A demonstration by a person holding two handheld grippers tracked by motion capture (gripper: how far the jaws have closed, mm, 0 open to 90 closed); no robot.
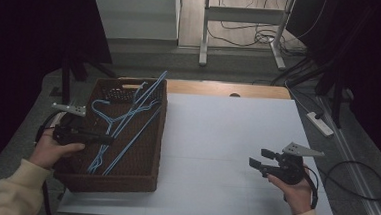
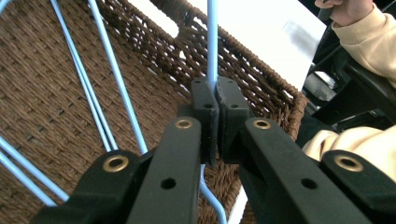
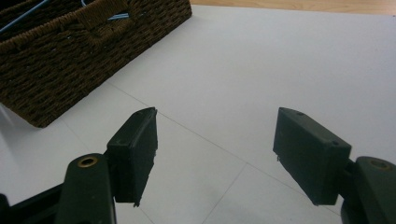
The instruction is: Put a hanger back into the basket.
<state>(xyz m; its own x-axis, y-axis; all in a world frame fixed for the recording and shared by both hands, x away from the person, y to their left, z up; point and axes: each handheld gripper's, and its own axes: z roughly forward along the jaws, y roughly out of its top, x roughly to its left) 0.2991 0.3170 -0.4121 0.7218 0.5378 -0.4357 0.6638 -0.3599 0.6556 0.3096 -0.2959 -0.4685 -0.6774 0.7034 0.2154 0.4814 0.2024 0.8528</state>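
A brown wicker basket (image 1: 151, 135) stands on the left of the white table and holds several light blue wire hangers (image 1: 127, 118). My left gripper (image 1: 107, 139) reaches over the basket's left rim and is shut on one blue hanger's wire (image 2: 212, 42), which passes between its jaws in the left gripper view, where the gripper (image 2: 216, 100) pinches it above the basket wall (image 2: 261, 79). My right gripper (image 1: 260, 159) is held above the table's right front, open, nothing between its fingers (image 3: 135, 149). The basket's corner (image 3: 70, 51) lies ahead to its left.
The white table top (image 1: 227, 135) stretches between the basket and the right hand. A wooden strip (image 1: 229, 90) runs along the far edge. On the floor to the right lie a power strip (image 1: 320, 123) and cables (image 1: 359, 183). A desk frame (image 1: 243, 25) stands behind.
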